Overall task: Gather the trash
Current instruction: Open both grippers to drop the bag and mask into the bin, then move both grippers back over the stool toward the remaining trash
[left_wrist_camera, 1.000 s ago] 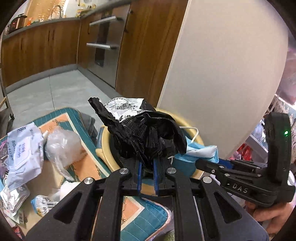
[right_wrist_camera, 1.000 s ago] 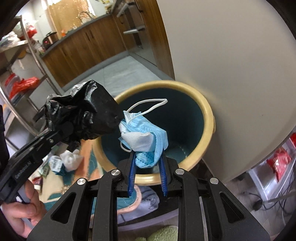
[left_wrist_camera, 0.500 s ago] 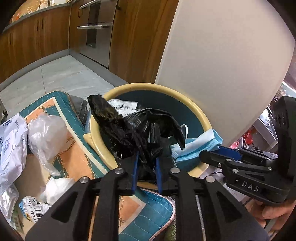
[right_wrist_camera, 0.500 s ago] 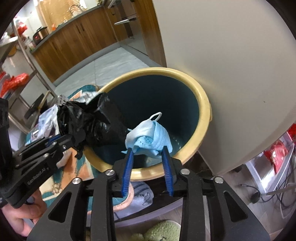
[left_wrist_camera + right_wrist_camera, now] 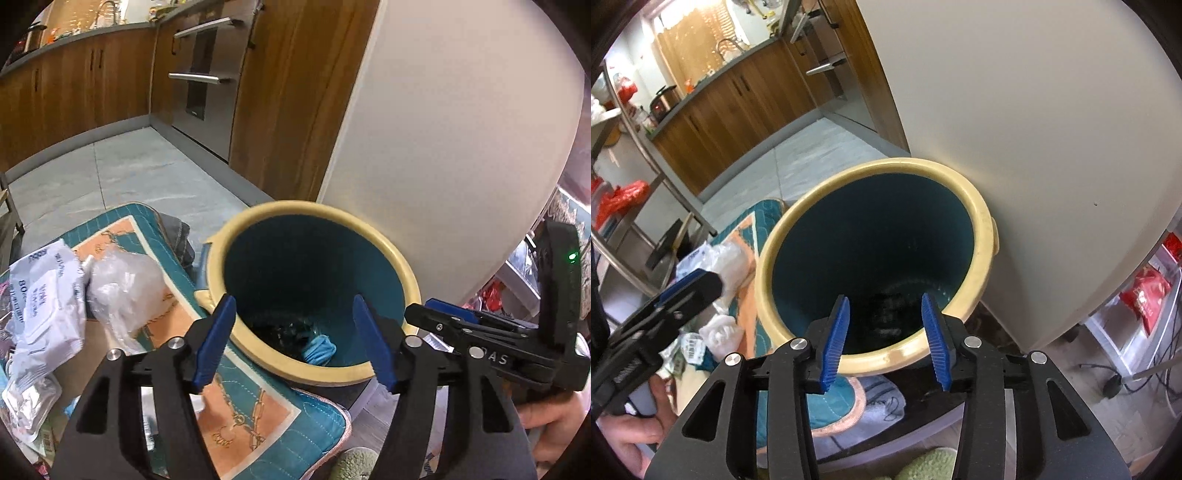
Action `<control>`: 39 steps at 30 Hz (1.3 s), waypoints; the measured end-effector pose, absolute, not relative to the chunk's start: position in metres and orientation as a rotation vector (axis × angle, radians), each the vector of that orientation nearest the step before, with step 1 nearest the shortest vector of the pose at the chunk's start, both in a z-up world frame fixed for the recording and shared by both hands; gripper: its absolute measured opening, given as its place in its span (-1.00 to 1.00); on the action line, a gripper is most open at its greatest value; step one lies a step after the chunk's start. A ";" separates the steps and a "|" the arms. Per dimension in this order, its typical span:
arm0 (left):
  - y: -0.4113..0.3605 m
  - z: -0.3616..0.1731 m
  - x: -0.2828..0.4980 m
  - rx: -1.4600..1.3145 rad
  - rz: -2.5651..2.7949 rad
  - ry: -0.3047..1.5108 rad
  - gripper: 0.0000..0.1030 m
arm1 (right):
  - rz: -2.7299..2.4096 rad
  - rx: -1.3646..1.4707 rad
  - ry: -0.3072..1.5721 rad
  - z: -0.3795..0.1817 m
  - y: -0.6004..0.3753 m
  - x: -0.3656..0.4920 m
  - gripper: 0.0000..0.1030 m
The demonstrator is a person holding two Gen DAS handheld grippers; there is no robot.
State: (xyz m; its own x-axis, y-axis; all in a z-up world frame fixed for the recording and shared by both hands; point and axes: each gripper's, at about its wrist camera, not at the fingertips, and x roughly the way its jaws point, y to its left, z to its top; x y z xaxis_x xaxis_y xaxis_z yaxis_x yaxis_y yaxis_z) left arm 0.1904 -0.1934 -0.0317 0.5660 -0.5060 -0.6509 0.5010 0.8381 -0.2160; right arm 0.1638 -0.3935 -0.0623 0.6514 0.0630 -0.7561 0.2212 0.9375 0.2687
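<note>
Two hand-held grippers over one bin (image 5: 400,275), left hand-held gripper (image 5: 295,341) opening, empty, right hand-held gripper (image 5: 886,339) opening, empty, one mask (image 5: 319,350) and one black bag (image 5: 280,328) inside bin

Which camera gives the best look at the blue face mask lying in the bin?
The left wrist view: the blue face mask lies at the bottom of the bin, beside a black bag. In the right wrist view the bin floor is dark and blurred; no mask is discernible there.
</note>
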 end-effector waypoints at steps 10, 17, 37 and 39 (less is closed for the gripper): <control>-0.138 -0.011 0.169 -0.035 -0.508 0.719 0.62 | -0.064 0.353 0.826 -0.054 -0.384 0.164 0.09; -0.086 -0.006 0.158 -0.045 -0.411 0.714 0.83 | -0.025 0.313 0.801 -0.047 -0.366 0.165 0.34; 0.064 -0.018 0.116 -0.176 -0.084 0.783 0.89 | 0.127 0.241 0.807 -0.040 -0.315 0.167 0.41; 0.077 -0.025 0.112 -0.202 -0.052 0.808 0.89 | 0.143 0.235 0.812 -0.040 -0.307 0.168 0.41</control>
